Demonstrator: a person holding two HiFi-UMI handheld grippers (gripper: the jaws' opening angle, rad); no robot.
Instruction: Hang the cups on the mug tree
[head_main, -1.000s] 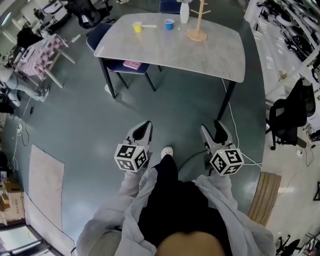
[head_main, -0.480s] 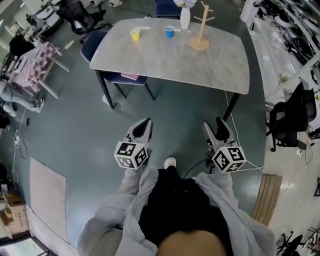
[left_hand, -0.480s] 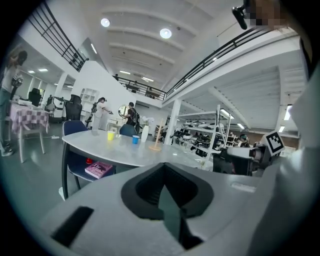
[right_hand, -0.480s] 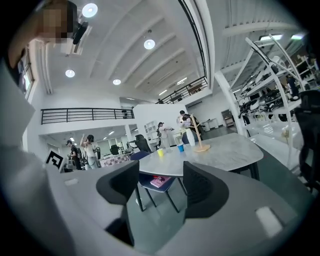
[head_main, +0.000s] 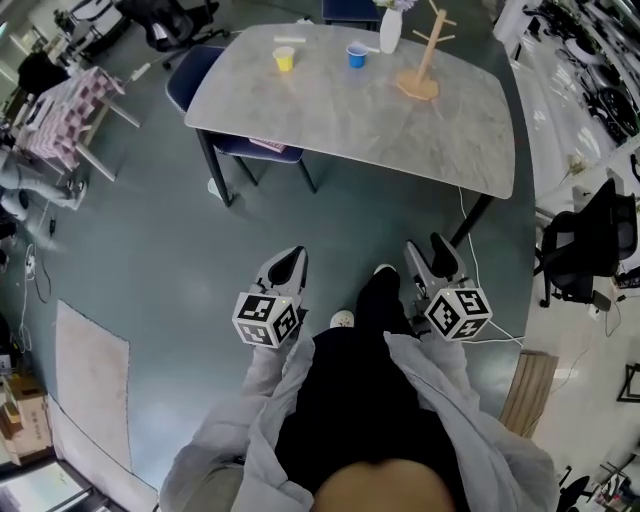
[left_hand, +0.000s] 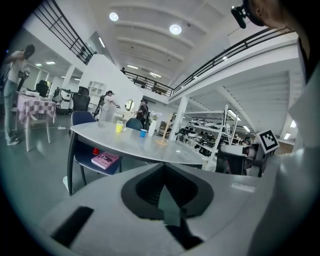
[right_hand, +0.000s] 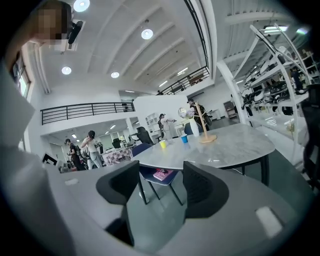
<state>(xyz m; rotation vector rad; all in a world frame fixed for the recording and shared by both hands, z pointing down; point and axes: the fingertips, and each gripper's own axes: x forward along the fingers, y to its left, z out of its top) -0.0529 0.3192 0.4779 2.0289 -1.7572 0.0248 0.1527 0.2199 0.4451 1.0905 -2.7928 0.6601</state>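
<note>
Approach step, by look of it; small yellow cup (head_main: 285, 59) and small blue cup (head_main: 356, 56) on grey marble desk (head_main: 400, 130), 12 o'clock; wooden mug tree (head_main: 422, 70) at 1; left tongs (head_main: 290, 262) pressed together, right tongs (head_main: 428, 252) spread, both empty; next: step closer.

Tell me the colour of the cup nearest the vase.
The cup is blue, clearest in the head view.
</note>
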